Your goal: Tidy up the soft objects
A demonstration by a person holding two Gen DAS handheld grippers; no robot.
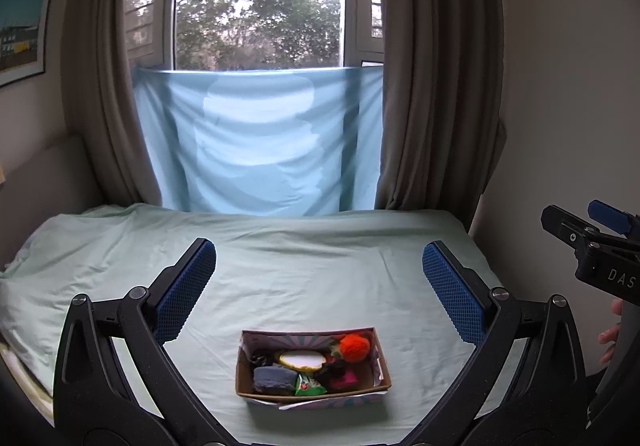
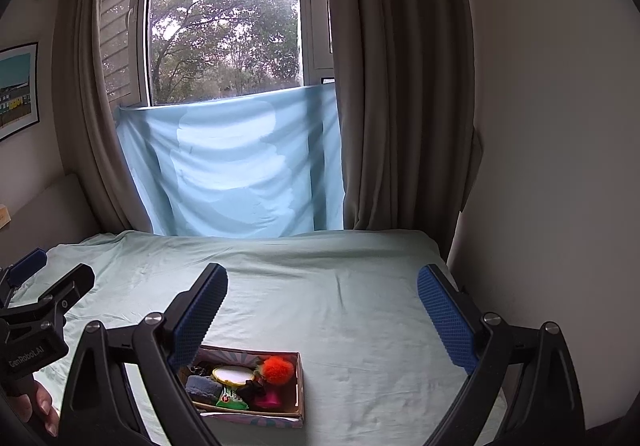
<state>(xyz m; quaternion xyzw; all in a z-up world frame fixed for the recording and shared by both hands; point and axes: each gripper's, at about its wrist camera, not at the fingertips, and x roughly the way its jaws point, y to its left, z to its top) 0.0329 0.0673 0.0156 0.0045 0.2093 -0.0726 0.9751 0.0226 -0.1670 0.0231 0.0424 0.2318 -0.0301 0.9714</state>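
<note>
A small cardboard box [image 1: 383,366] sits on the pale green bed sheet [image 1: 304,270]. It holds several soft items: an orange pom-pom [image 1: 354,347], a grey felt piece [image 1: 274,379], a white-and-yellow oval piece [image 1: 301,359], a green packet [image 1: 309,388] and a pink item [image 1: 344,378]. My left gripper [image 1: 320,286] is open and empty, above and behind the box. My right gripper [image 2: 320,310] is open and empty, to the right of the box [image 2: 299,382], with the pom-pom [image 2: 277,368] below its left finger. Each gripper shows at the edge of the other's view.
The bed runs to a window with brown curtains [image 1: 432,86] and a hanging light blue cloth [image 1: 260,142]. A white wall [image 2: 552,166] borders the bed's right side. A padded headboard [image 1: 44,182] and a framed picture [image 1: 22,30] are on the left.
</note>
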